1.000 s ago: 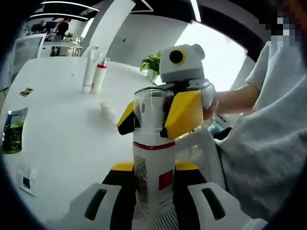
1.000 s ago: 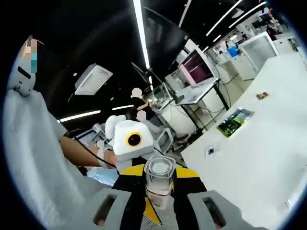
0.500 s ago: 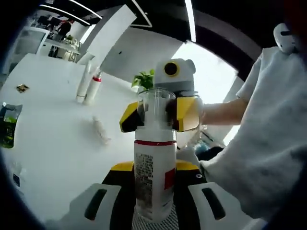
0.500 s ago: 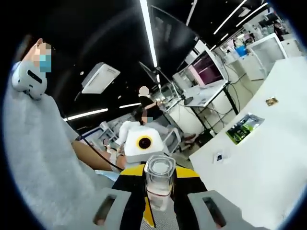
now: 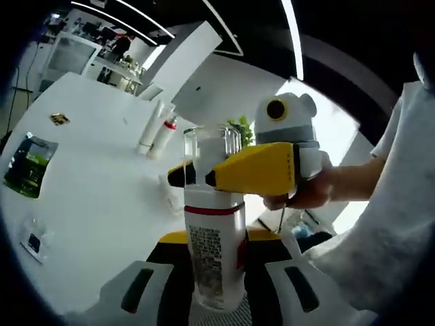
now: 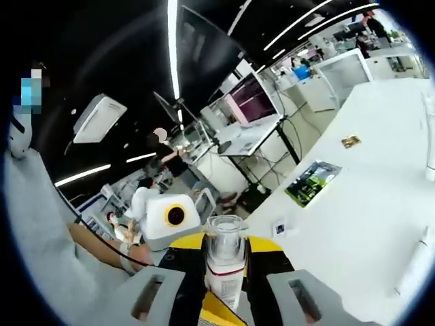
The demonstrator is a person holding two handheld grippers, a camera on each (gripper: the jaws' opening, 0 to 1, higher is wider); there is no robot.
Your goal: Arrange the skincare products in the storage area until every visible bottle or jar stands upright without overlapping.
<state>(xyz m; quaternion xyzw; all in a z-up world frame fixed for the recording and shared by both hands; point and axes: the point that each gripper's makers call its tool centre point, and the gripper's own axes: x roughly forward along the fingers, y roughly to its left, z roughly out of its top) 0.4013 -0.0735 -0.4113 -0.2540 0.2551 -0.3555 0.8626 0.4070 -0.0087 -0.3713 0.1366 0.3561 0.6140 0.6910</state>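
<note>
A white bottle with a red band and a clear cap stands between the jaws of my left gripper, which is shut on its body. My right gripper reaches in from the right, its yellow fingers shut on the clear cap. In the right gripper view the same cap rises between the jaws of my right gripper. Two tall tubes stand upright at the back of the white table. Another tube lies flat behind the bottle.
A green sachet, a small white packet and a small brown item lie on the table's left side. A person's hand and grey sleeve are on the right. Desks and monitors stand beyond the table.
The right gripper has swung around the cap from facing the left camera to side-on at its right. Both views have tilted. The bottle stays in the left jaws.
</note>
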